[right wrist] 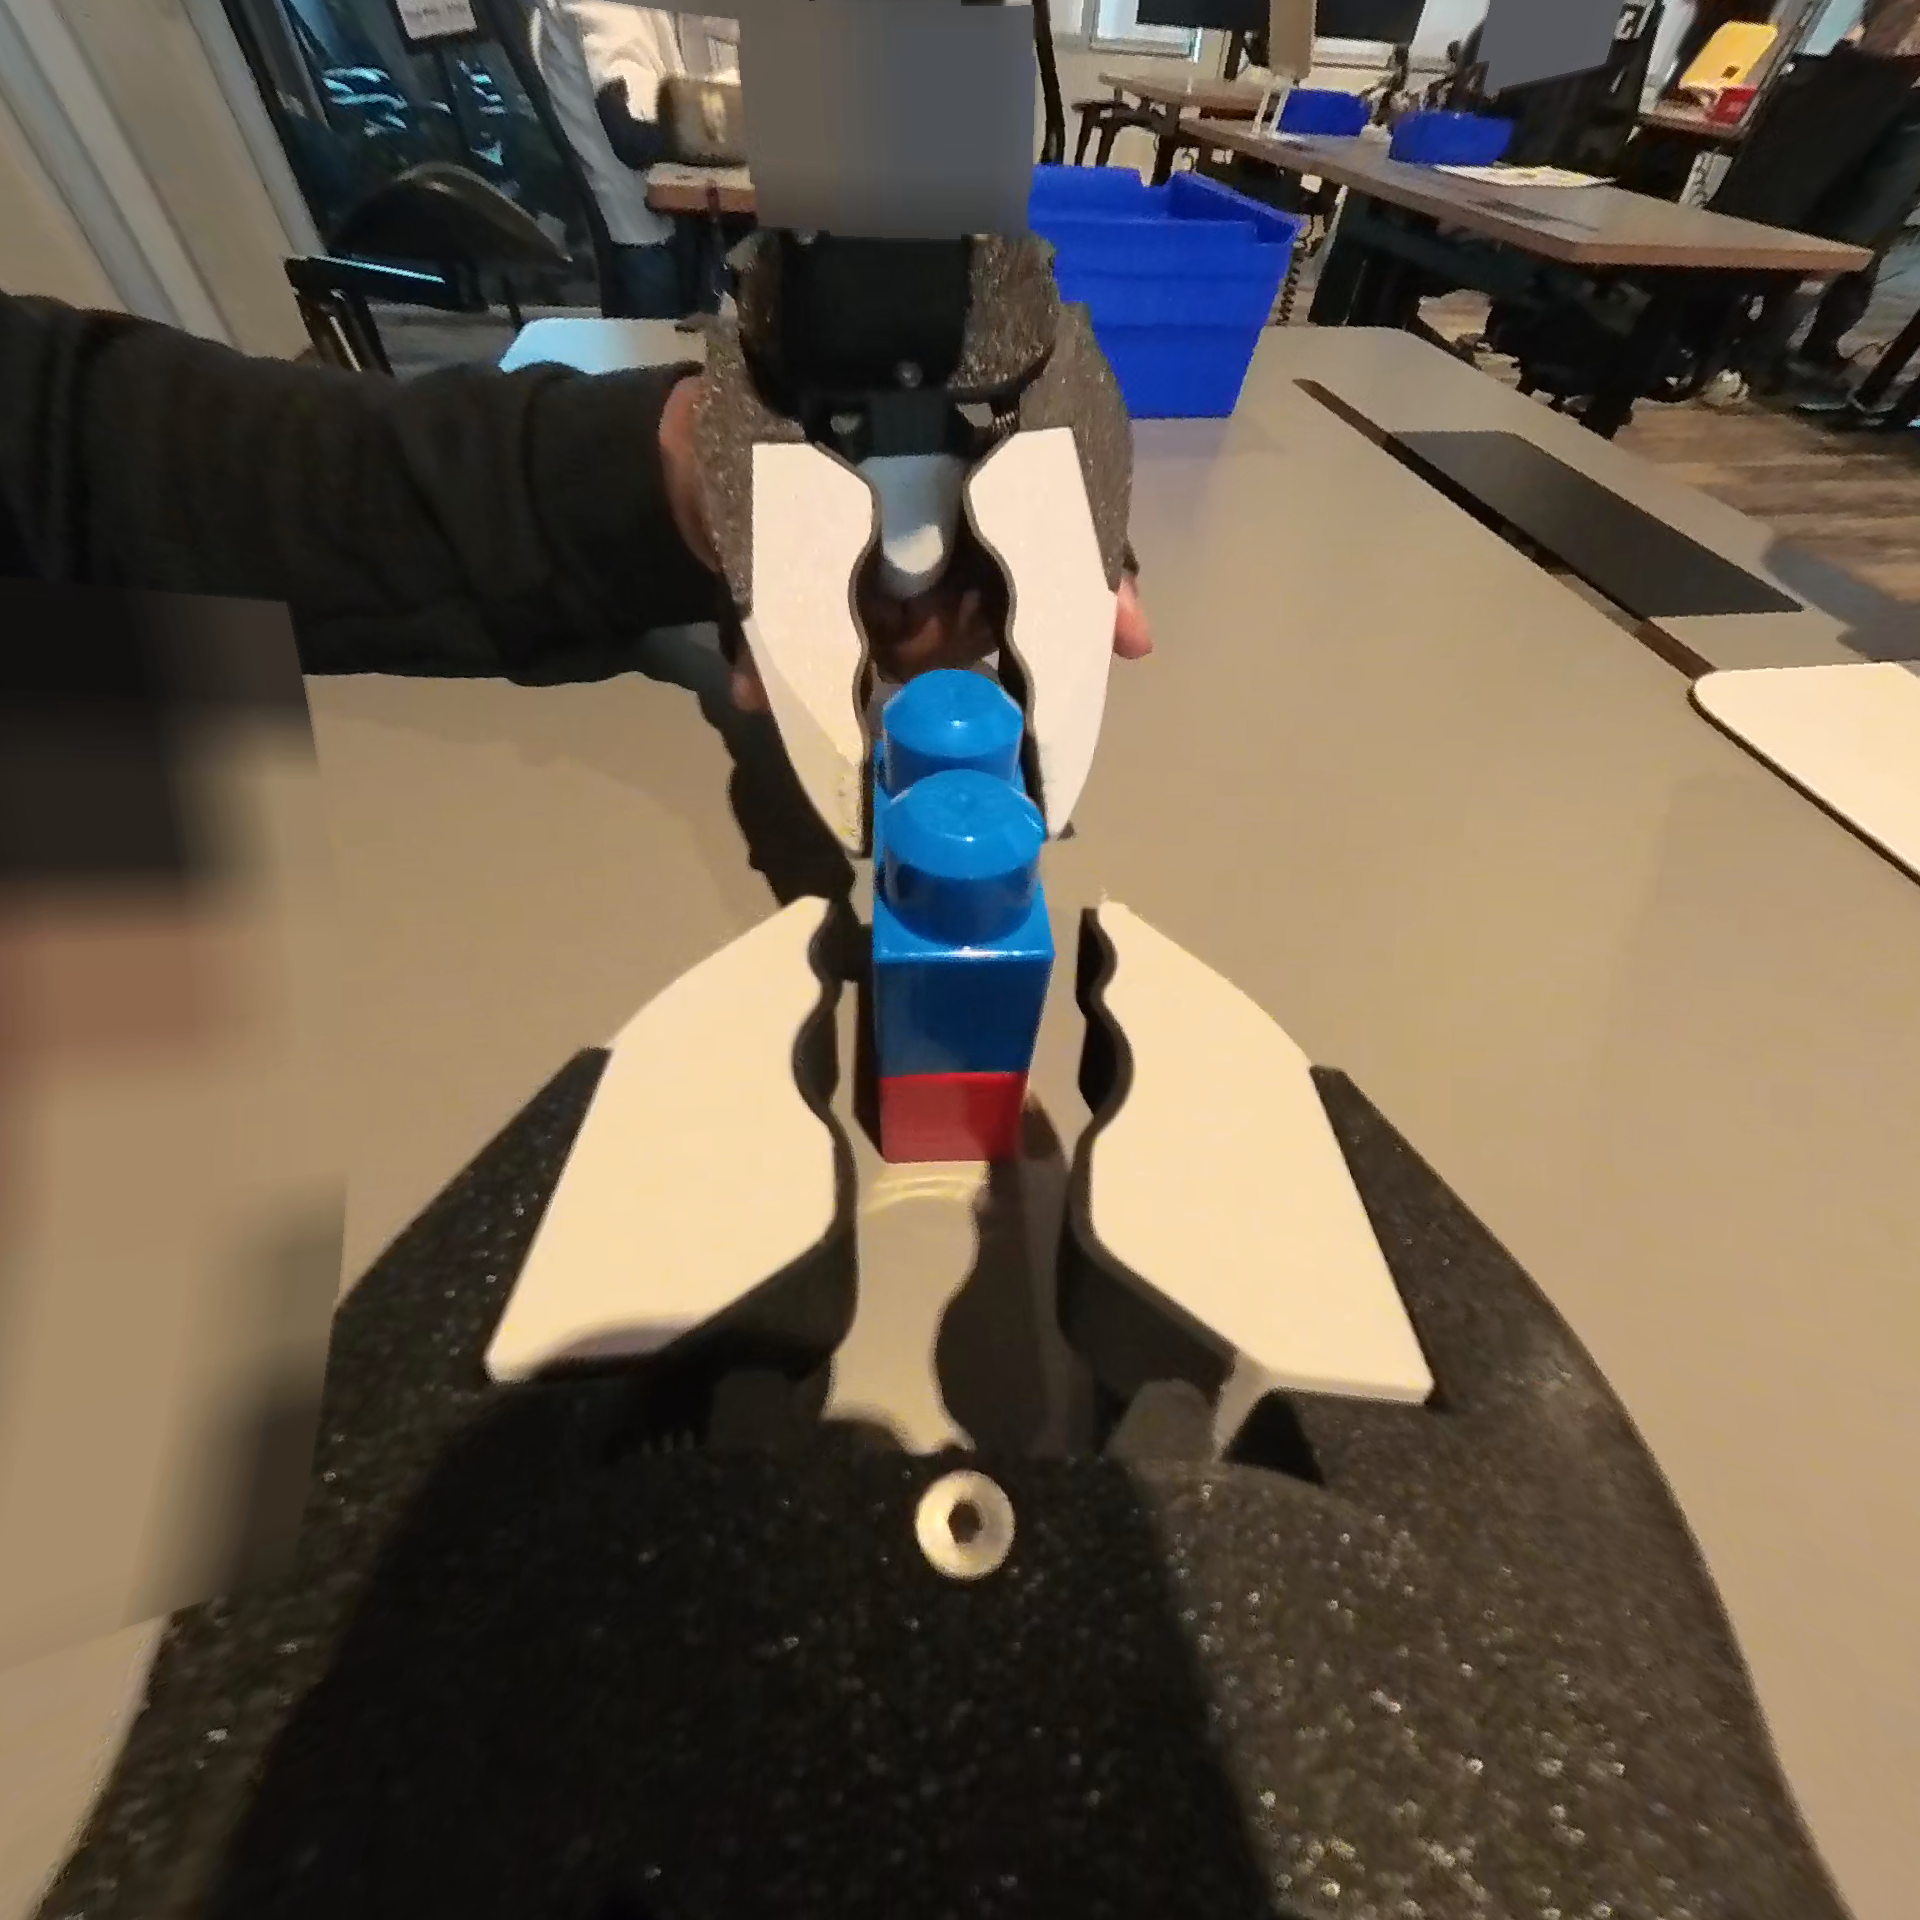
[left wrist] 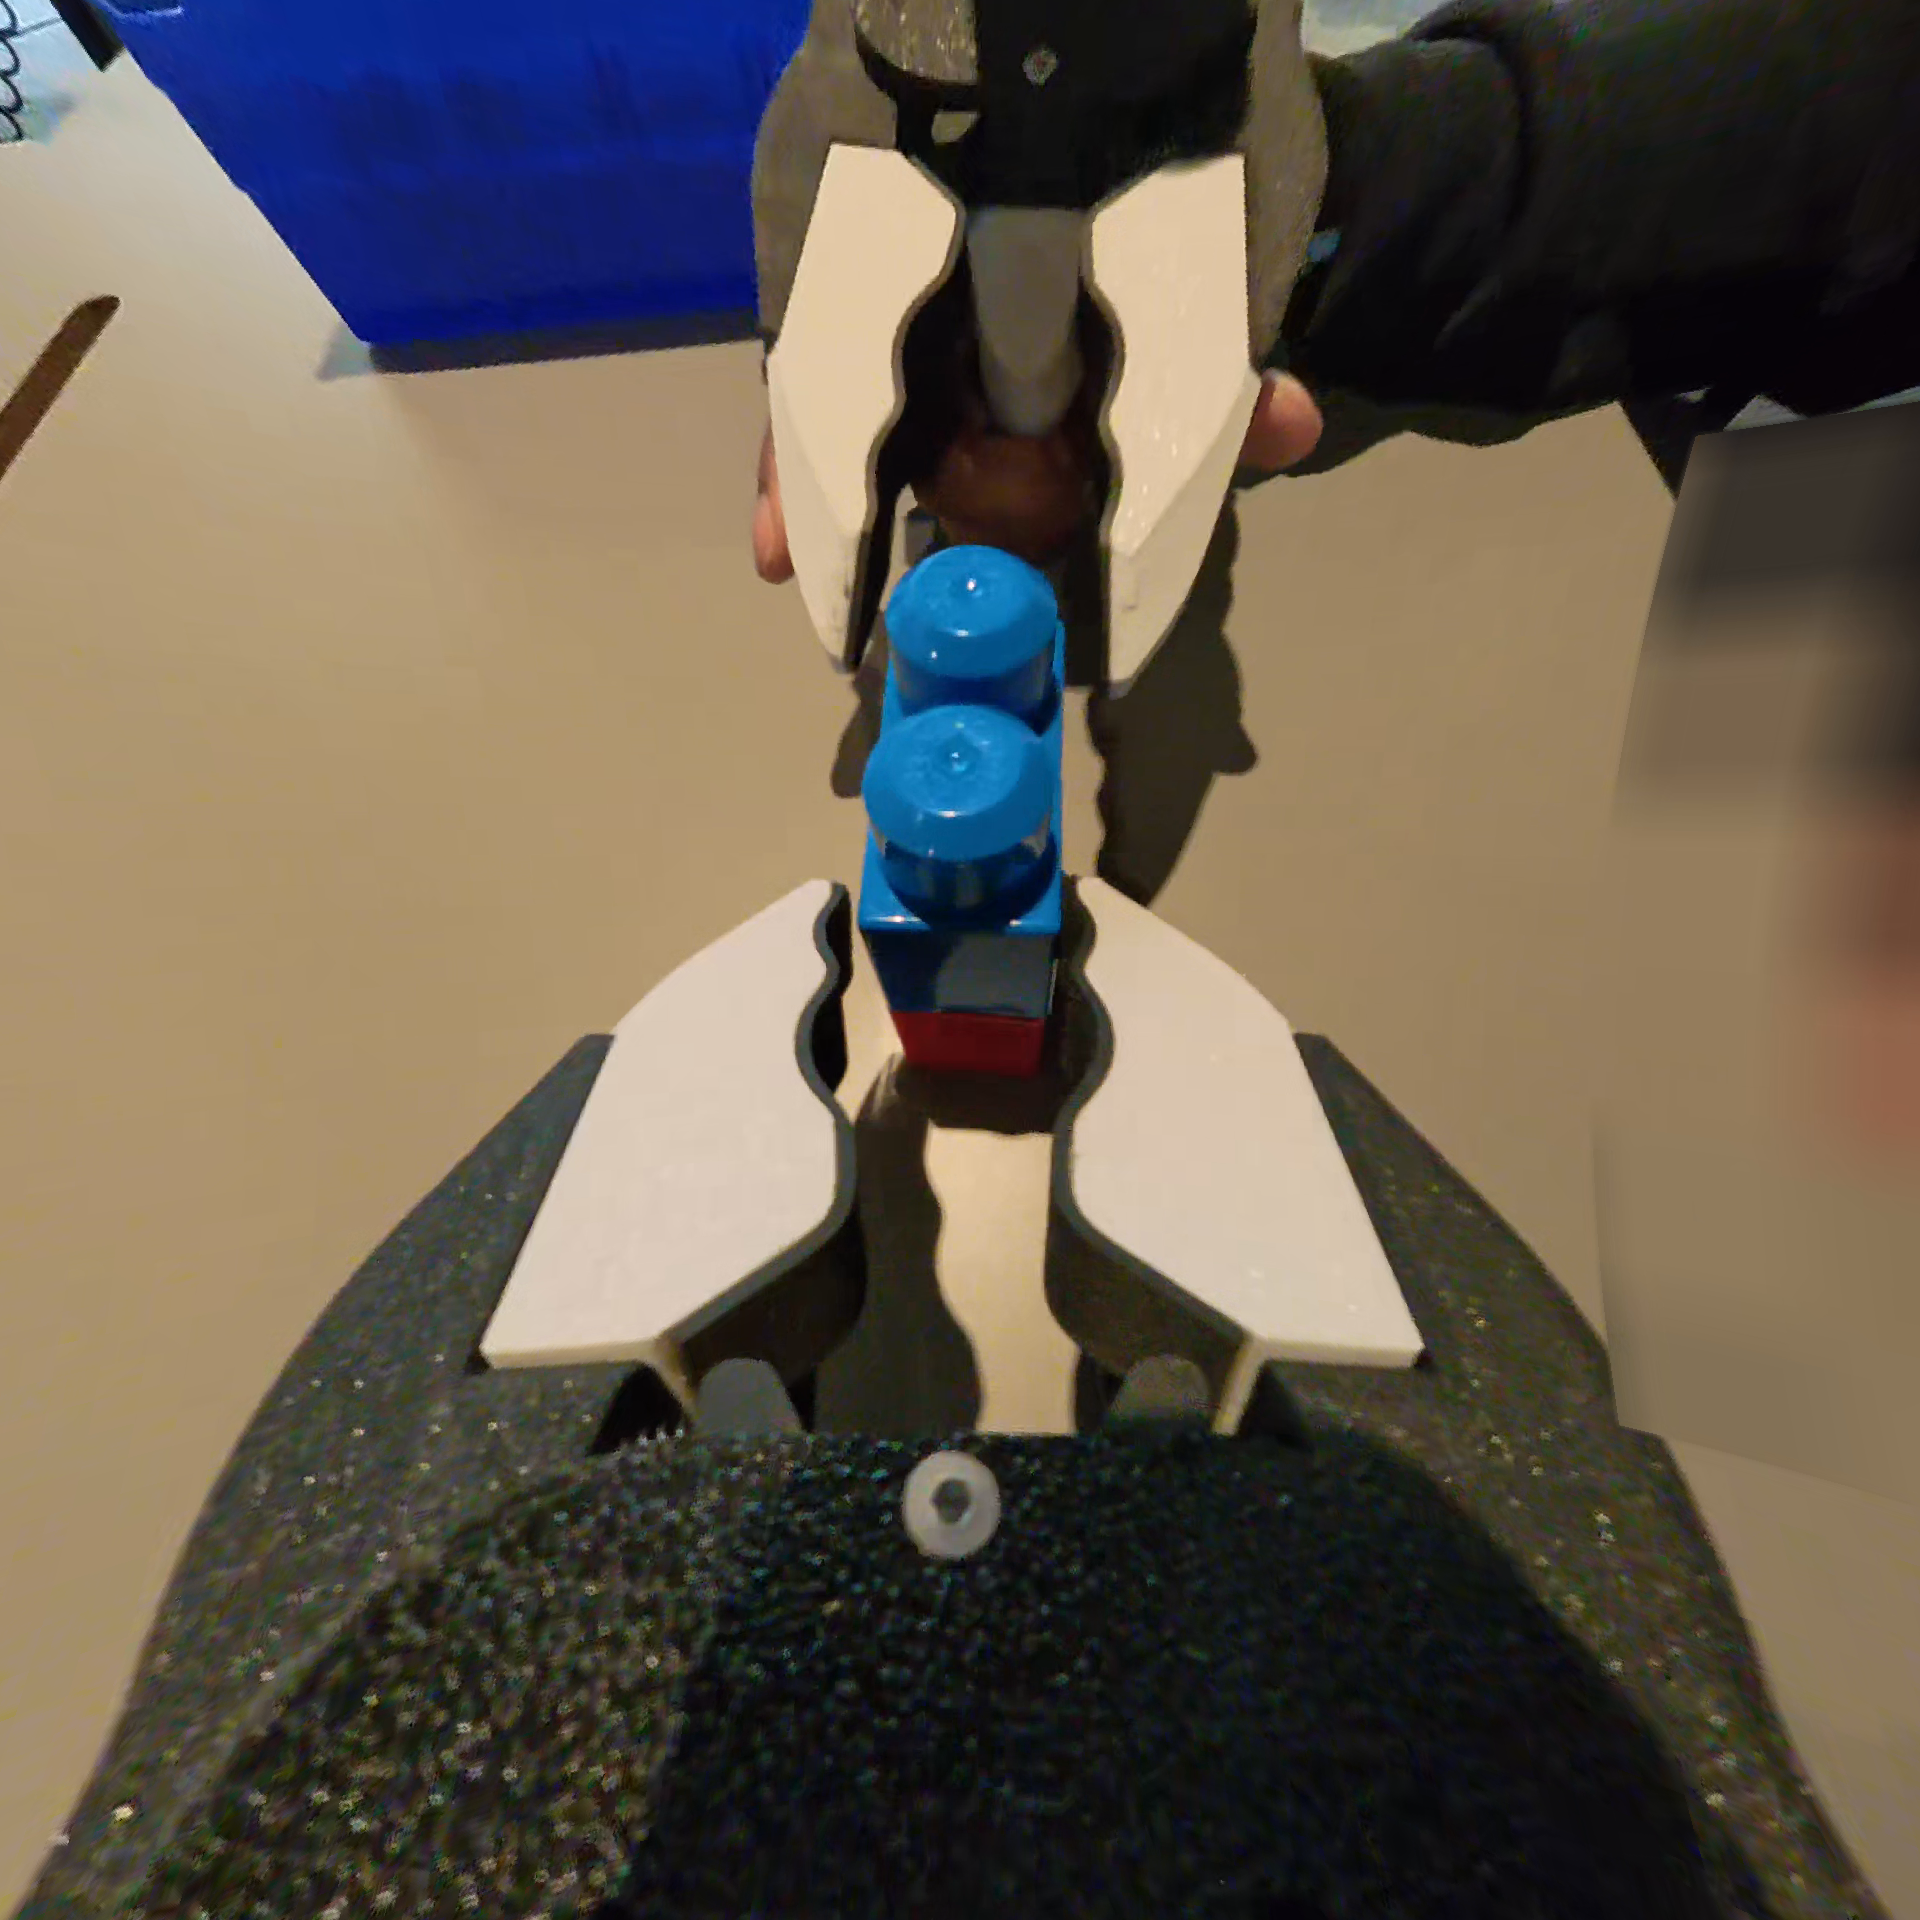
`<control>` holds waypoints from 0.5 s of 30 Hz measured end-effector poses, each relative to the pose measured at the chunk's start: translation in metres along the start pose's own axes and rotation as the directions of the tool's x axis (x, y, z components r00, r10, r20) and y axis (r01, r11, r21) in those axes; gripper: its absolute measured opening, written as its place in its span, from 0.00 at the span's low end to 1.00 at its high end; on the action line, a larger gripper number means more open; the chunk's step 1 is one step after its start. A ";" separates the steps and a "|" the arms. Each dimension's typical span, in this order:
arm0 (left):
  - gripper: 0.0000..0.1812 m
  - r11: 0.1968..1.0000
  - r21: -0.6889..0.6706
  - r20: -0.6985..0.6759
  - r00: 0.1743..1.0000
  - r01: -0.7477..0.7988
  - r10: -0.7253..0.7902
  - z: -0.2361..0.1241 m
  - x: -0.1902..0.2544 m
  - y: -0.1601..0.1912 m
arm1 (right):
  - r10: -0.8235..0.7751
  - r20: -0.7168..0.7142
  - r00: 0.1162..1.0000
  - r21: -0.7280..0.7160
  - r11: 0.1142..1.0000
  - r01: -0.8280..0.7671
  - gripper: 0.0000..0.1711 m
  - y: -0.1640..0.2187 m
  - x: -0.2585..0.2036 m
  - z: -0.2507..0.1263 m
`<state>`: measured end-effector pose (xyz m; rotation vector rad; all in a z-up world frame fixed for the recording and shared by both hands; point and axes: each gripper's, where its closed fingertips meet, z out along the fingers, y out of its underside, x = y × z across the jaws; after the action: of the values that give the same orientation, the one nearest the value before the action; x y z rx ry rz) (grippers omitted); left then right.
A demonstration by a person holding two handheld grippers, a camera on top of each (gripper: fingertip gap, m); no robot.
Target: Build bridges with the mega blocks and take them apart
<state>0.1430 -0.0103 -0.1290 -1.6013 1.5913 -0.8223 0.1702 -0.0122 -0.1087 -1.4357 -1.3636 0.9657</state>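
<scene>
Left gripper (left wrist: 956, 914) and right gripper (right wrist: 956, 925): jaws slightly apart, flanking opposite ends of two-stud blue plastic block (left wrist: 961, 821) atop red block (left wrist: 971, 1039).

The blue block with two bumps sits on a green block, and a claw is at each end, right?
Almost. The block under the blue plastic two-stud block is red, not green; the right wrist view shows it plainly. The rest holds: the left claw and right claw sit at opposite ends.
</scene>
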 end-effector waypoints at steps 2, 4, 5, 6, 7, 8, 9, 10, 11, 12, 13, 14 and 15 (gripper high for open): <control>0.20 1.000 -0.016 0.001 1.000 -0.009 0.009 0.003 0.001 0.002 | -0.006 -0.009 1.000 -0.015 1.000 0.006 0.24 0.003 0.000 0.003; 0.20 1.000 -0.014 0.003 1.000 -0.012 0.012 0.004 0.002 0.001 | -0.013 -0.018 1.000 -0.037 0.999 0.012 0.21 0.006 0.001 0.006; 0.20 1.000 -0.016 0.009 1.000 -0.011 0.011 0.005 0.001 0.001 | -0.015 -0.025 1.000 -0.046 0.999 0.014 0.21 0.007 0.001 0.007; 0.20 1.000 -0.018 0.015 1.000 -0.009 0.009 0.005 0.000 0.001 | -0.019 -0.034 0.999 -0.049 0.999 0.017 0.21 0.007 0.002 0.007; 0.20 1.000 -0.018 0.016 1.000 -0.008 0.008 0.005 0.000 0.001 | -0.019 -0.035 0.999 -0.053 0.998 0.017 0.21 0.007 0.002 0.007; 0.20 1.000 -0.019 0.018 1.000 -0.006 0.007 0.005 0.000 0.001 | -0.014 -0.034 0.999 -0.058 0.998 0.012 0.21 0.007 0.002 0.007; 0.20 1.000 -0.020 0.020 1.000 -0.001 0.001 0.005 0.000 0.001 | -0.007 -0.032 0.999 -0.064 0.998 0.005 0.21 0.007 0.002 0.007; 0.20 1.000 -0.022 0.020 1.000 0.007 -0.007 0.005 0.000 0.001 | 0.001 -0.030 1.000 -0.070 0.998 -0.003 0.21 0.008 0.002 0.007; 0.20 1.000 -0.022 0.021 1.000 0.013 -0.013 0.005 0.000 0.001 | 0.006 -0.029 1.000 -0.075 0.997 -0.008 0.21 0.008 0.002 0.007; 0.20 1.000 -0.023 0.021 1.000 0.019 -0.019 0.005 0.000 0.001 | 0.008 -0.030 1.000 -0.080 0.997 -0.010 0.21 0.008 0.002 0.007; 0.20 0.999 -0.023 0.020 0.999 0.027 -0.026 0.005 0.000 0.001 | 0.008 -0.031 0.999 -0.084 0.996 -0.010 0.21 0.008 0.002 0.007; 0.20 0.999 -0.022 0.019 0.999 0.032 -0.032 0.005 0.000 0.001 | 0.009 -0.031 0.999 -0.086 0.996 -0.011 0.21 0.008 0.002 0.007; 0.20 0.999 -0.023 0.019 0.999 0.032 -0.032 0.005 0.000 0.001 | 0.014 -0.031 0.999 -0.086 0.996 -0.017 0.21 0.008 0.002 0.008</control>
<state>0.1464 -0.0102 -0.1327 -1.6505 1.5714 -0.8055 0.1657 -0.0091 -0.1189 -1.5212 -1.3889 0.9011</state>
